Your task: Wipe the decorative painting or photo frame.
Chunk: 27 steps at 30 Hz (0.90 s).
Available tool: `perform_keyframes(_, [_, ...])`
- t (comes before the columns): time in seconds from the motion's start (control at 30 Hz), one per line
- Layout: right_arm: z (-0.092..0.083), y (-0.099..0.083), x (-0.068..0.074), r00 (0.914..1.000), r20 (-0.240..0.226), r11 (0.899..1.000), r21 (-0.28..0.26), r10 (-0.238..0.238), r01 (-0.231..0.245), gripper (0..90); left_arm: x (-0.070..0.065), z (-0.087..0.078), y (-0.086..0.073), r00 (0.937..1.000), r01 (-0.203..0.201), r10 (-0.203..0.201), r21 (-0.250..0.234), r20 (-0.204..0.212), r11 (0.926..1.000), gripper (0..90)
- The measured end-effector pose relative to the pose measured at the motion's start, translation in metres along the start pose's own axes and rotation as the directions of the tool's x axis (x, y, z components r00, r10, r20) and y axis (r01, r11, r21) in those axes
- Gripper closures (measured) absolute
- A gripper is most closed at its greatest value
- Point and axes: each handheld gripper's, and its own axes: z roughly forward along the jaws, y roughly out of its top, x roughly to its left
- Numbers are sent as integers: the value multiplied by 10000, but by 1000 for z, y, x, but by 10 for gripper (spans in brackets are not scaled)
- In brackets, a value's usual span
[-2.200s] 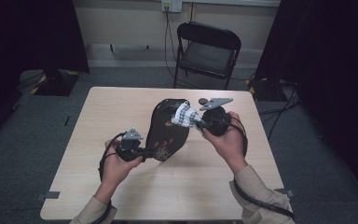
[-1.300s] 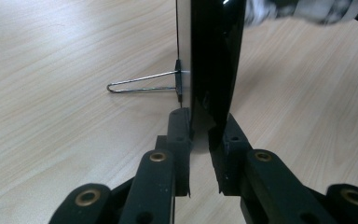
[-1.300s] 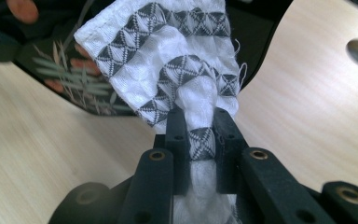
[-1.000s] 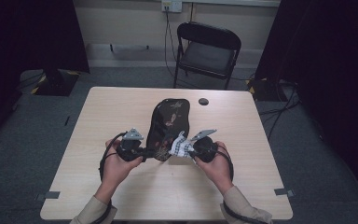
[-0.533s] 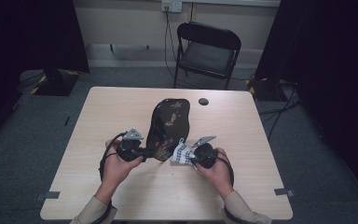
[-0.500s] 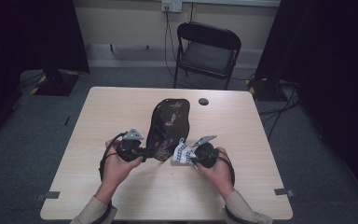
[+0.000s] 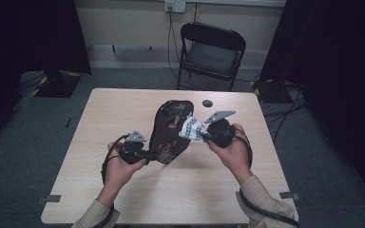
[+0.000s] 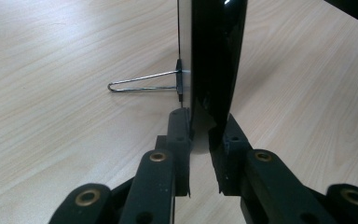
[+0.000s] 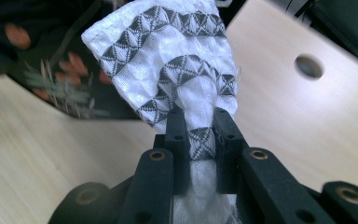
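At lower left of the high view, your left hand (image 7: 116, 166) is holding the left gripper (image 7: 148, 155), whose jaws are clamping the near edge of the black tray (image 7: 169, 130). The tray, glossy and painted with flowers, is standing on edge at the centre of the table (image 7: 100, 123), leaning from lower middle toward upper middle of the frame. In the left gripper view, the tray (image 8: 216, 56) is rising edge-on from bottom centre to the top, with both jaws pressing on its rim; a thin wire stand (image 8: 142, 84) is jutting from its back toward the left, resting on the wood.

Right of centre in the high view, your right hand (image 7: 235, 152) is carrying the right gripper (image 7: 203, 135), closed on a white cloth (image 7: 191, 128) with a dark diamond pattern. The cloth is touching the tray's upper face, just right of its middle. In the right gripper view, the cloth (image 9: 168, 60) is bunching out above the jaws at centre, pinched tightly between them, with the tray (image 9: 51, 74) blurred at upper left. A small dark disc (image 7: 207, 103) is lying on the table beyond the tray, right of centre; behind the table, a folding chair (image 7: 212, 50) is standing at upper middle.
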Motion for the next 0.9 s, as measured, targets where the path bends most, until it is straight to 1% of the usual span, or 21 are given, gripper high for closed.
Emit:
perform_keyframes(0.03, [-5, 8, 0, 9999, 63, 9999, -130, -92, 93, 800, 0, 0, 0, 10000, 0, 0, 44, 27, 10000, 788])
perform_keyframes(0.07, [-15, 23, -1, 9997, 128, 9990, -395, -206, 211, 800, 0, 0, 0, 10000, -2, 2, 48, 29, 10000, 788])
perform_keyframes(0.1, [-15, 23, -1, 9997, 128, 9990, -395, -206, 211, 800, 0, 0, 0, 10000, -14, 14, 59, 31, 10000, 788])
perform_keyframes(0.13, [-19, 30, -1, 9996, 173, 9983, -536, -233, 242, 799, 0, 0, 0, 10000, -13, 13, 51, 40, 10000, 787])
perform_keyframes(0.17, [-26, 43, -1, 9995, 201, 9964, -806, -242, 257, 799, 0, 0, 0, 10000, -2, 2, 46, 37, 10000, 788])
perform_keyframes(0.2, [-26, 43, -1, 9995, 201, 9964, -806, -242, 257, 799, 0, 0, 0, 10000, -13, 13, 61, 32, 10000, 788])
perform_keyframes(0.27, [-28, 52, 0, 9994, 206, 9958, -865, -281, 298, 799, 0, 0, 0, 10000, -33, 33, 63, 31, 10000, 788])
perform_keyframes(0.33, [-23, 59, 4, 9992, 182, 9967, -719, -357, 370, 799, 0, 0, 0, 10000, -14, 14, 47, 24, 10000, 788])
perform_keyframes(0.37, [-23, 59, 4, 9992, 182, 9967, -719, -357, 370, 799, 0, 0, 0, 10000, -9, 9, 65, 44, 10000, 788])
perform_keyframes(0.43, [-14, 56, 9, 9993, 25, 9977, -551, -381, 382, 799, 0, 0, 0, 10000, -11, 11, 31, 34, 10000, 788])
perform_keyframes(0.5, [-11, 54, 10, 9991, -15, 9979, -503, -414, 412, 799, 0, 0, 0, 10000, -15, 14, 58, 47, 10000, 788])
perform_keyframes(0.53, [-6, 49, 12, 9992, -100, 9981, -482, -378, 372, 799, 0, 0, 0, 10000, -16, 15, 25, 35, 10000, 788])
perform_keyframes(0.57, [-6, 49, 12, 9992, -100, 9981, -482, -378, 372, 799, 0, 0, 0, 10000, -54, 54, 65, 47, 10000, 788])
perform_keyframes(0.77, [10, 29, 16, 9991, -381, 9994, -282, -186, 175, 799, 0, 0, 0, 10000, -58, 57, 58, 36, 10000, 788])
perform_keyframes(0.8, [16, 22, 18, 9989, -444, 9997, -177, -165, 157, 799, 0, 0, 0, 10000, -50, 50, 42, 39, 10000, 788])
perform_keyframes(0.83, [16, 22, 18, 9989, -444, 9997, -177, -165, 157, 799, 0, 0, 0, 10000, -50, 50, 42, 39, 10000, 788])
perform_keyframes(0.87, [22, 15, 20, 9986, -509, 9999, -68, -144, 141, 799, 0, 0, 0, 10000, -55, 55, 42, 39, 10000, 788])
perform_keyframes(0.9, [22, 15, 20, 9986, -509, 9999, -68, -144, 141, 799, 0, 0, 0, 10000, -52, 52, 39, 38, 10000, 788])
